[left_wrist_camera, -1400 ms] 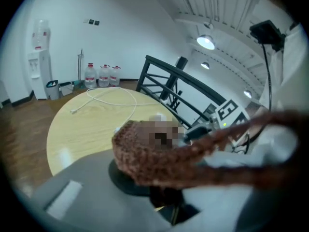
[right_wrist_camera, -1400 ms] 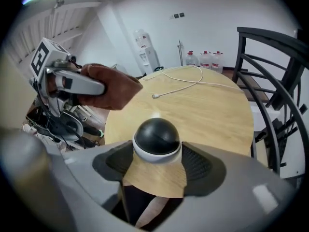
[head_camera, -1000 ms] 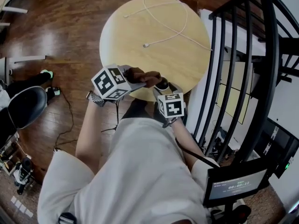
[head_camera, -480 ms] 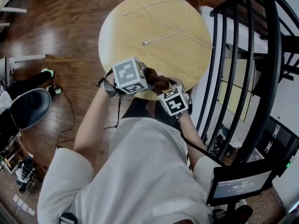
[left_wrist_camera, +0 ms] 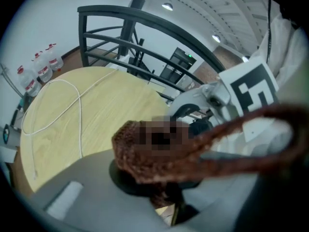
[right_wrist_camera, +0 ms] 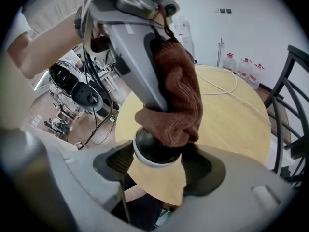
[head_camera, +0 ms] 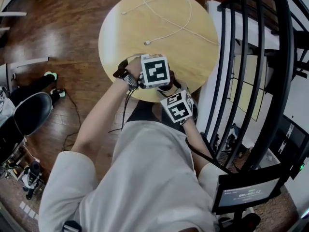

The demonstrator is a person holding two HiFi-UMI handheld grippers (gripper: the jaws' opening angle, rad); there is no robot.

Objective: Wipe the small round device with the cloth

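While the left gripper [left_wrist_camera: 163, 179] had its jaws pressed together on a bunched fold of the brown cloth [right_wrist_camera: 176, 98], that wad lay against the top of the small round device [right_wrist_camera: 153, 151]. The device was held in the air above the near edge of the round wooden table [head_camera: 120, 37], well apart from the white cable [head_camera: 181, 21] lying there. It sat between the two black pads of the right gripper [right_wrist_camera: 160, 164], whose jaws stood wide yet were clamped on its sides.

To wipe well, I judged that the left hand should rub the wad in small circles over the dome and down toward the rim. Pressure should be light, so that the device was not pushed out of the pads. The right hand should hold steady and roll only to offer a fresh face. A loose strand of the cloth trailed off to the right and could snag.

The device looked like a low, glossy black dome with a pale ring at its base, smooth and probably slippery. The cloth covered much of its upper part. Farther right stood a black railing [head_camera: 270, 81].
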